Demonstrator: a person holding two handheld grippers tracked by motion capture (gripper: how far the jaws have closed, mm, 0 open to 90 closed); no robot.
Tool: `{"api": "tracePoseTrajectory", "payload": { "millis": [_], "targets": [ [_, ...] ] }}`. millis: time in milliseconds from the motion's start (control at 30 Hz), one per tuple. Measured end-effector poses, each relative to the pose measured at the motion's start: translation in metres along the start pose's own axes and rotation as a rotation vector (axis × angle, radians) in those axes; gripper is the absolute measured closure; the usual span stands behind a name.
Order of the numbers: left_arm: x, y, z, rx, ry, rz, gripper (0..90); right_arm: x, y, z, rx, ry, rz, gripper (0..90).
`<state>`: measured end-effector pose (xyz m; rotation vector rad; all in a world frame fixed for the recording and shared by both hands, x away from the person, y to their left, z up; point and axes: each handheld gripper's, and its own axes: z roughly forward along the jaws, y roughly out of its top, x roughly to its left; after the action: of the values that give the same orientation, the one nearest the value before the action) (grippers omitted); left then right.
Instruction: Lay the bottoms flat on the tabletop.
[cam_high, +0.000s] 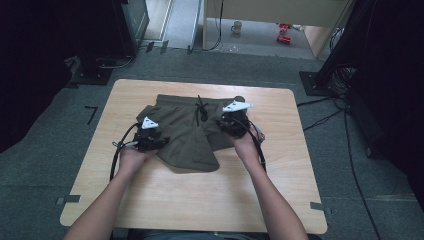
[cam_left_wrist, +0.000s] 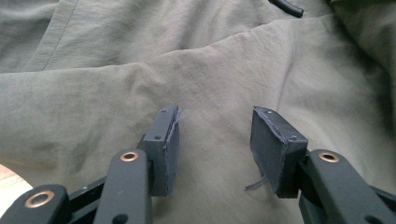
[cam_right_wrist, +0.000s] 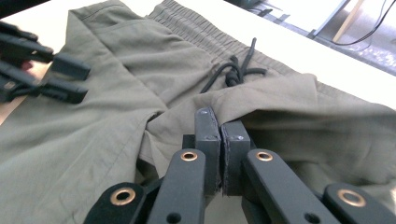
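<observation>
Left claw (cam_left_wrist: 215, 149) resting low on the left leg of the olive shorts (cam_high: 187, 132), jaws spread, nothing pinched, pads apart over flat cloth. Shorts spread mid-table (cam_high: 210, 200), waistband and black drawstring (cam_right_wrist: 233, 72) toward the far edge, left leg already folded inward over the centre. Right claw (cam_right_wrist: 220, 156) pressed together on a fold of the right leg, edge lifted off the table; cloth apparently caught between the pads, though the seam there is hard to read. Judged partly done: right leg yet to be laid across, final fold outstanding.
</observation>
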<state>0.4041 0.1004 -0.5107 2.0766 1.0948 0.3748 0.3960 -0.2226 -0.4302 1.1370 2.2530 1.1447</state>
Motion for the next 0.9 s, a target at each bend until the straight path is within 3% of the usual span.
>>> {"api": "tracePoseTrajectory", "payload": {
  "millis": [233, 467, 567, 733, 833, 900],
  "targets": [
    [-0.001, 0.001, 0.001, 0.002, 0.013, 0.004, 52.1, 0.008, -0.028, -0.042, -0.02, -0.011, -0.008, 88.0],
    [0.0, 0.004, 0.004, 0.005, 0.021, -0.004, 52.2, 0.014, -0.063, -0.074, -0.034, -0.028, 0.022, 87.9],
    [0.0, 0.005, 0.006, -0.003, 0.028, 0.003, 52.3, 0.017, -0.075, -0.081, -0.023, -0.047, 0.014, 87.9],
    [-0.002, 0.009, 0.011, -0.003, 0.047, 0.012, 53.1, 0.024, -0.1, -0.09, -0.014, -0.03, 0.062, 87.9],
    [-0.004, 0.016, 0.014, 0.039, 0.067, 0.019, 55.3, 0.031, -0.113, -0.094, -0.003, -0.027, 0.074, 87.9],
    [-0.004, 0.018, 0.015, 0.037, 0.07, 0.027, 55.7, 0.035, -0.122, -0.096, 0.003, -0.022, 0.086, 88.0]
  ]
}}
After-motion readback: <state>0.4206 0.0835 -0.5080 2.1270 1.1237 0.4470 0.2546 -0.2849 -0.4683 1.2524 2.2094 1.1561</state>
